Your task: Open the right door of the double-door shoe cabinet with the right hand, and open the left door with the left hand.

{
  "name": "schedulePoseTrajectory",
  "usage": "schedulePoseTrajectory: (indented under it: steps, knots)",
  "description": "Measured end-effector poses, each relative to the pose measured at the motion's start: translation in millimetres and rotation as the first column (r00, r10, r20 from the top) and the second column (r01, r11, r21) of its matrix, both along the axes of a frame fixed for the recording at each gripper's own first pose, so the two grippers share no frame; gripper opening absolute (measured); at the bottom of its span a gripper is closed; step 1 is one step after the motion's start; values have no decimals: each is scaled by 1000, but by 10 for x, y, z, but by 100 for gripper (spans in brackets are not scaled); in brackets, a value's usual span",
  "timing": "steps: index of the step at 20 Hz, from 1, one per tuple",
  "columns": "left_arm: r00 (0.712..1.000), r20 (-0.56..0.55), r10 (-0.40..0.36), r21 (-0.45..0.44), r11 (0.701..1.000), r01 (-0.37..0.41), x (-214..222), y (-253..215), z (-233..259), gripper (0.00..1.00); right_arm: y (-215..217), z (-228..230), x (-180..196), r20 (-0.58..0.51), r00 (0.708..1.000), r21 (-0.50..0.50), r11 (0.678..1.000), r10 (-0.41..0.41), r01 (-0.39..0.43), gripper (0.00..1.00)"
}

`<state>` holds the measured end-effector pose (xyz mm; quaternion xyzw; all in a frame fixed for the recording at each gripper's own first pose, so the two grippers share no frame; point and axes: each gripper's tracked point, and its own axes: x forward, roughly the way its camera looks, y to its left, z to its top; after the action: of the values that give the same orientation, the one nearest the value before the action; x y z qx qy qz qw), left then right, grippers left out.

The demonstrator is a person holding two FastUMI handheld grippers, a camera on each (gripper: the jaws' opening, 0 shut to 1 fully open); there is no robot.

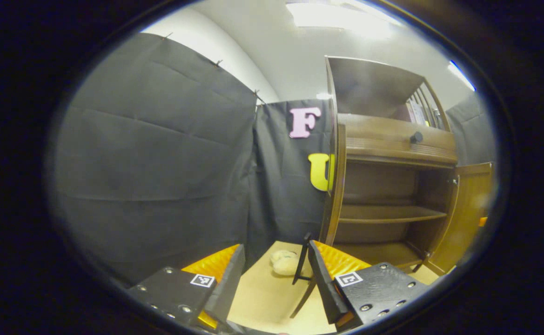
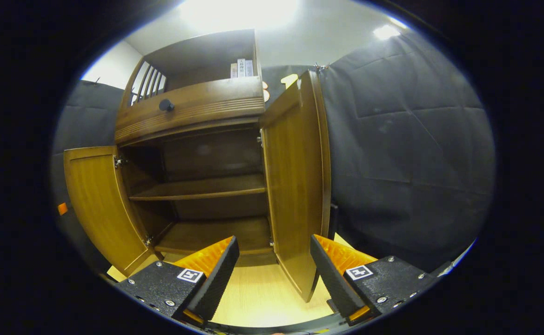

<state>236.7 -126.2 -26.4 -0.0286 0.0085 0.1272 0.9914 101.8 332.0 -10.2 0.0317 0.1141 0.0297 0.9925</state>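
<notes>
The brown shoe cabinet (image 2: 192, 109) stands with both doors swung out. In the right gripper view the right door (image 2: 295, 186) shows its inner face, and its lower corner hangs between the fingers of my right gripper (image 2: 274, 274), which is open and not touching it. The left door (image 2: 97, 204) stands wide at the far side. In the left gripper view the left door (image 1: 334, 195) appears edge-on, with its dark handle (image 1: 302, 260) just beside the right finger of my open left gripper (image 1: 274, 279). The right door (image 1: 472, 209) is open behind it.
Inside the cabinet are a bare shelf (image 2: 197, 188) and a bottom board (image 2: 216, 235); above them is a drawer with a dark knob (image 2: 166, 105). A beige soft thing (image 1: 285, 263) lies on the light floor (image 1: 262, 298) by the black cloth wall (image 1: 160, 163).
</notes>
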Motion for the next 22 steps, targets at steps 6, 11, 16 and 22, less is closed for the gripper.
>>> schedulePoseTrajectory:
  steps: [6,11,16,22]
  knots:
    - [997,18,-81,64,995,80,174,-869,545,84,60,529,-16,80,996,20,999,29,-31,91]
    - [967,-25,-253,89,963,254,359,-2002,478,84,29,872,-84,127,992,47,998,27,-33,91]
    - [953,-24,-303,87,949,304,423,-2329,437,78,-60,788,-223,127,992,34,999,2,-6,91]
    - [952,8,-306,55,951,305,457,-2309,410,78,-108,669,-286,102,994,33,999,-23,19,95]
